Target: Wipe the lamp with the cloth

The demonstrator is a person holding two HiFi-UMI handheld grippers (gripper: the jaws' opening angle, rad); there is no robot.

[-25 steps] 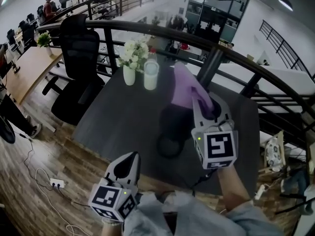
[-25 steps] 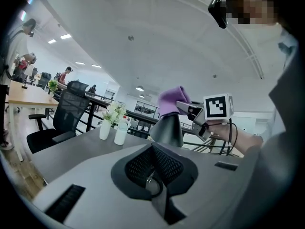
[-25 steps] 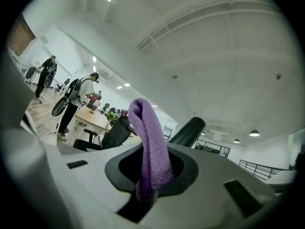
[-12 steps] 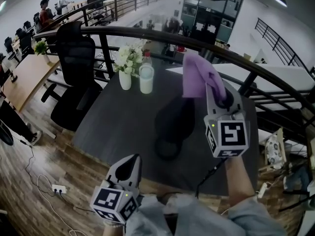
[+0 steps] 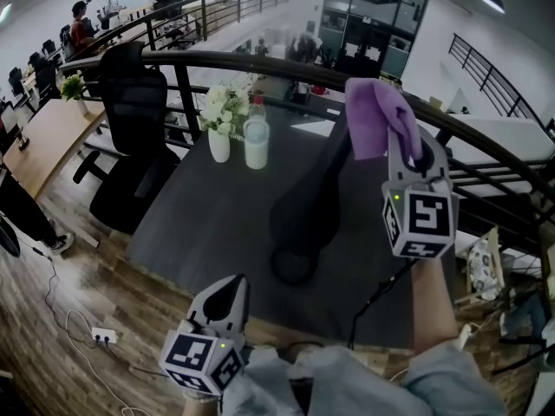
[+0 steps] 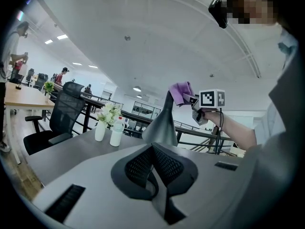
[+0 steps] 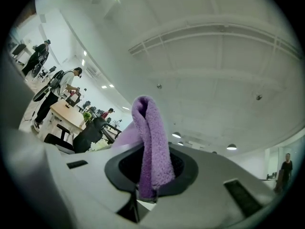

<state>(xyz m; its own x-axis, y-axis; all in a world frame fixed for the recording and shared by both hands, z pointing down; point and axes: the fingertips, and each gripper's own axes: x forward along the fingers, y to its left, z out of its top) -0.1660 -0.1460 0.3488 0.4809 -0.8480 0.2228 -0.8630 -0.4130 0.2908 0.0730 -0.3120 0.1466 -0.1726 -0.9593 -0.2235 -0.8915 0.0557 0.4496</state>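
Pinching cloth point(image 5: 375, 118), R tool point(image 5: 401, 139) by lamp point(image 5: 305, 206) top (L tool point(image 5: 227, 291) closed, empty).

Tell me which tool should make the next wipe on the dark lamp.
Right. The right tool is shut on the purple fleecy cloth, held high at the top of the tall dark lamp. The left tool is shut, empty and low, away from it.

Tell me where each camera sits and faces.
Head view: on the person's head, facing down at the table, lamp, left tongs and right tongs.
Left gripper view: on the left tongs, facing across the table; own shut tongs show.
Right gripper view: on the right tongs, facing the ceiling; tongs shut on the cloth.
Shared: head and left gripper views both show lamp and cloth.
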